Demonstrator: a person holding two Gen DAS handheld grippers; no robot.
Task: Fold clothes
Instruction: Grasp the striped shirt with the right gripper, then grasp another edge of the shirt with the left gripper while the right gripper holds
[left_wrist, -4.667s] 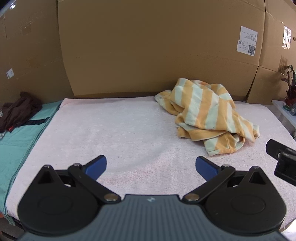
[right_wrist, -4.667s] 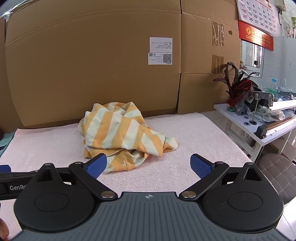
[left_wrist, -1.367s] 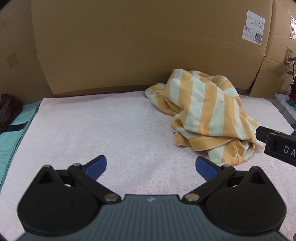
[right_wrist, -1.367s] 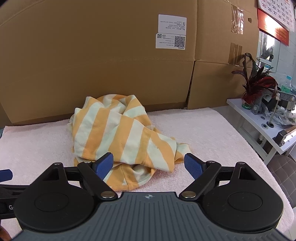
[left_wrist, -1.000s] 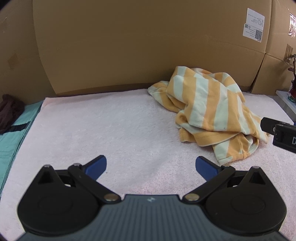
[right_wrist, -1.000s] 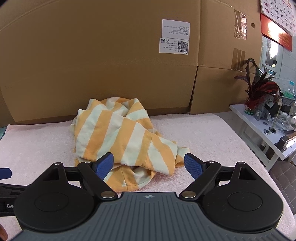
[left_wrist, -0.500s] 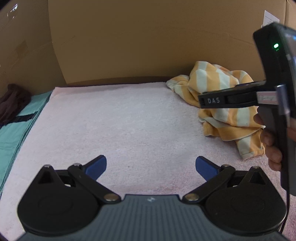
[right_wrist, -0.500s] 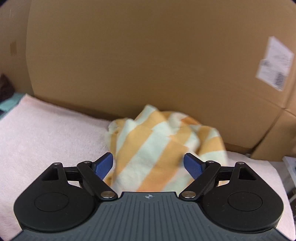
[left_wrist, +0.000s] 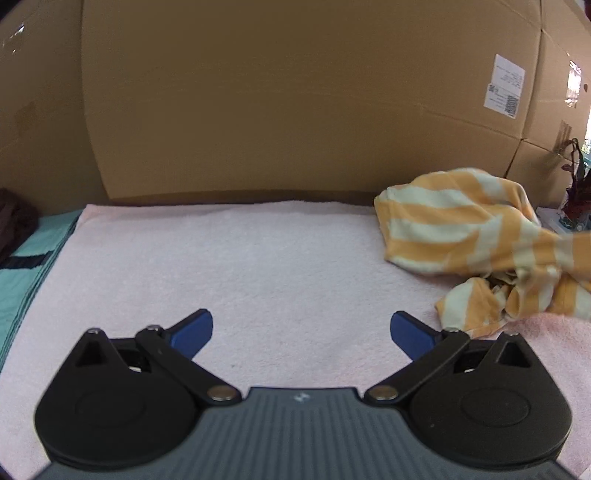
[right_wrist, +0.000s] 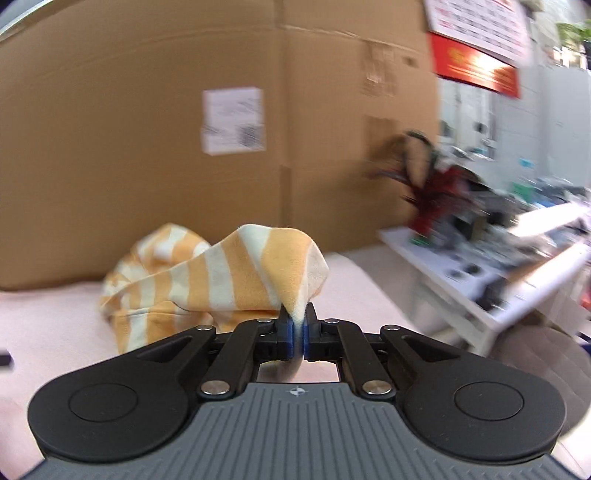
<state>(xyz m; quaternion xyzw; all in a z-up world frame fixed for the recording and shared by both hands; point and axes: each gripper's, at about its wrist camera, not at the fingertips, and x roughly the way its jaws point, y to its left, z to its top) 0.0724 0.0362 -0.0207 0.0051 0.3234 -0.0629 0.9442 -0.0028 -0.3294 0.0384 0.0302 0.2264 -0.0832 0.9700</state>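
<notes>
Right gripper (right_wrist: 297, 338) pinched tight on fold of striped garment (right_wrist: 229, 280), lifted off pink towel (left_wrist: 258, 266). Left gripper (left_wrist: 301, 330) spread wide, empty.

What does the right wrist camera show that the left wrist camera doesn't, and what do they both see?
Only the right wrist view shows the right gripper, its jaws shut on a pinched fold of the striped shirt, plus a white side table and a red banner.

Only the left wrist view shows the left gripper, open with nothing between its jaws, a teal cloth and a dark garment.

Both show the shirt, the pink towel, the cardboard wall and a reddish plant.
</notes>
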